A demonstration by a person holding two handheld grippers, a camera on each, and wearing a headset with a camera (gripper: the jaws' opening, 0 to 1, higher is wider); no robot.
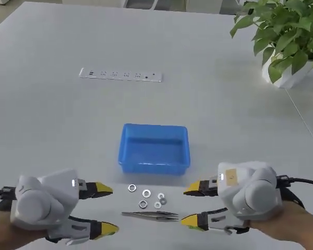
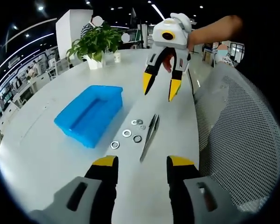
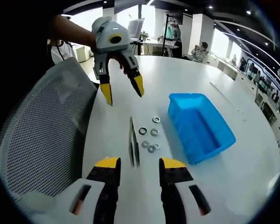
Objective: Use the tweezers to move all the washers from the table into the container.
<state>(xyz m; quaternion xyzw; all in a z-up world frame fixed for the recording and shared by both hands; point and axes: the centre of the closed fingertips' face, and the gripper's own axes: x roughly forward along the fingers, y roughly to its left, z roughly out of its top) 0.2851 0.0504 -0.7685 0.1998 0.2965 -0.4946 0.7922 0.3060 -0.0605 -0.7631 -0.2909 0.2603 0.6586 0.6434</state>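
Several metal washers [image 1: 146,194] lie loose on the white table just in front of a blue rectangular container [image 1: 154,166]. Thin metal tweezers [image 1: 150,214] rest flat on the table, nearer to me than the washers. My left gripper [image 1: 109,209] is open to the left of the tweezers, and my right gripper [image 1: 185,207] is open to their right; both hold nothing. In the left gripper view the tweezers [image 2: 149,135] and washers [image 2: 126,133] lie ahead of the jaws, with the right gripper [image 2: 160,92] opposite. In the right gripper view the tweezers [image 3: 133,147], washers [image 3: 154,132] and container [image 3: 201,151] lie ahead.
A white power strip [image 1: 120,75] lies farther back on the table. A potted plant [image 1: 289,41] stands at the far right. A mesh chair back [image 2: 242,135] is close to the table's near edge.
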